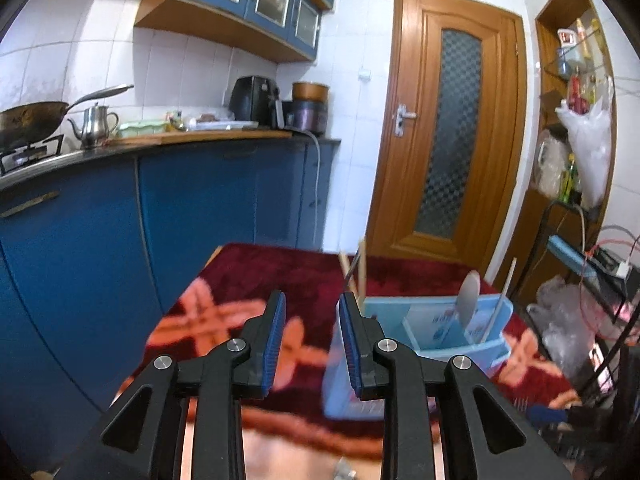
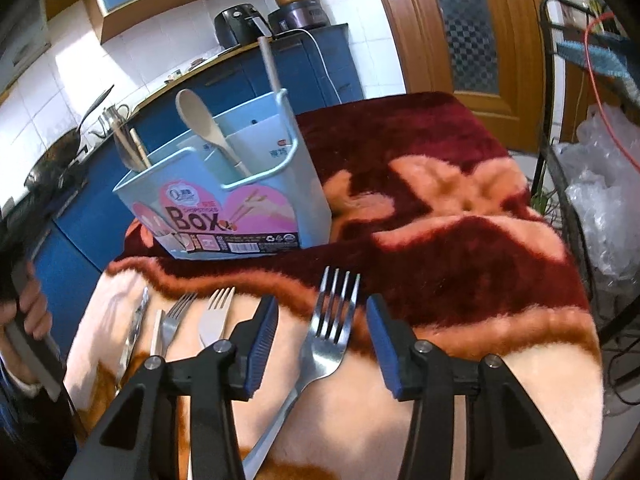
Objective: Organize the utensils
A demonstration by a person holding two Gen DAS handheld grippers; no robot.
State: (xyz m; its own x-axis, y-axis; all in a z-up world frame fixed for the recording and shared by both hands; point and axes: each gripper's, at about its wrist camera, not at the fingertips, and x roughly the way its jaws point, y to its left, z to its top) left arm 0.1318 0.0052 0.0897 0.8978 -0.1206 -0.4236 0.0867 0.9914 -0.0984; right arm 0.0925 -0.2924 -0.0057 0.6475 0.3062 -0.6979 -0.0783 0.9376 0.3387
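A light blue utensil box (image 2: 240, 216) stands on the red and pink patterned tablecloth (image 2: 460, 208). It holds a wooden spoon (image 2: 200, 120), an upright chopstick (image 2: 272, 68) and a metal utensil (image 2: 124, 148). A steel fork (image 2: 332, 320) lies on the cloth between the fingers of my right gripper (image 2: 322, 308), which is open, its pads clear of the fork on both sides. My left gripper (image 1: 313, 304) is open and empty, just left of the box (image 1: 440, 320). In the left wrist view a spoon (image 1: 468, 292) and chopsticks (image 1: 362, 264) stick up out of the box.
Two more forks (image 2: 176, 320) (image 2: 216, 316), a knife (image 2: 134, 328) and a chopstick (image 2: 157, 332) lie left of the right gripper. A person's hand (image 2: 28, 304) is at the far left. Blue kitchen cabinets (image 1: 180, 208), a wooden door (image 1: 452, 128) and a wire rack (image 2: 568, 200) surround the table.
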